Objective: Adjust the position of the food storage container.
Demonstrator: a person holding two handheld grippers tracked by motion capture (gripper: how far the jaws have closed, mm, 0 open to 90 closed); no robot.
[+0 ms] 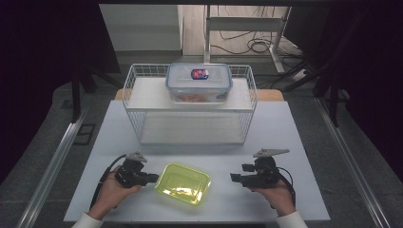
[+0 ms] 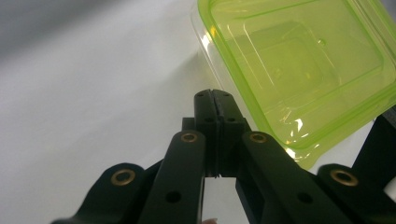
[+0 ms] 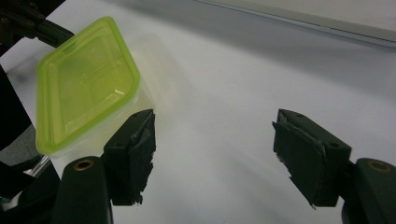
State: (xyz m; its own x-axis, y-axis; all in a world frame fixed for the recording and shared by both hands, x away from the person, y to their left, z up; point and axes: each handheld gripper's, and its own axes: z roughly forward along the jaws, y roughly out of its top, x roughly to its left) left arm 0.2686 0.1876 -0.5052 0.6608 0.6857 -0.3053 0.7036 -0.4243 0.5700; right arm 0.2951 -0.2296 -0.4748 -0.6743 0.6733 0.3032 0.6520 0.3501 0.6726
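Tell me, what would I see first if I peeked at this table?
The bright yellow-green box at the table's near edge jumps out, with a black tool on each side: the left tool shut beside it, the right tool open. Behind, a clear lidded box sits on a white wire rack.

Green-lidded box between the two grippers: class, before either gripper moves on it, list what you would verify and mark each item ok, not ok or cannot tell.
1. Green-lidded box lies flat on the white table: ok.
2. Left gripper open enough to take the box: not ok, its jaws are shut together, tips beside the box's edge.
3. Right gripper open: ok, jaws wide apart with nothing between them.
4. Bare table between the right gripper and the box: ok.
5. Lid fully sealed on the box: cannot tell.
6. Lower level of the wire rack free: ok; the clear container sits on its upper level.
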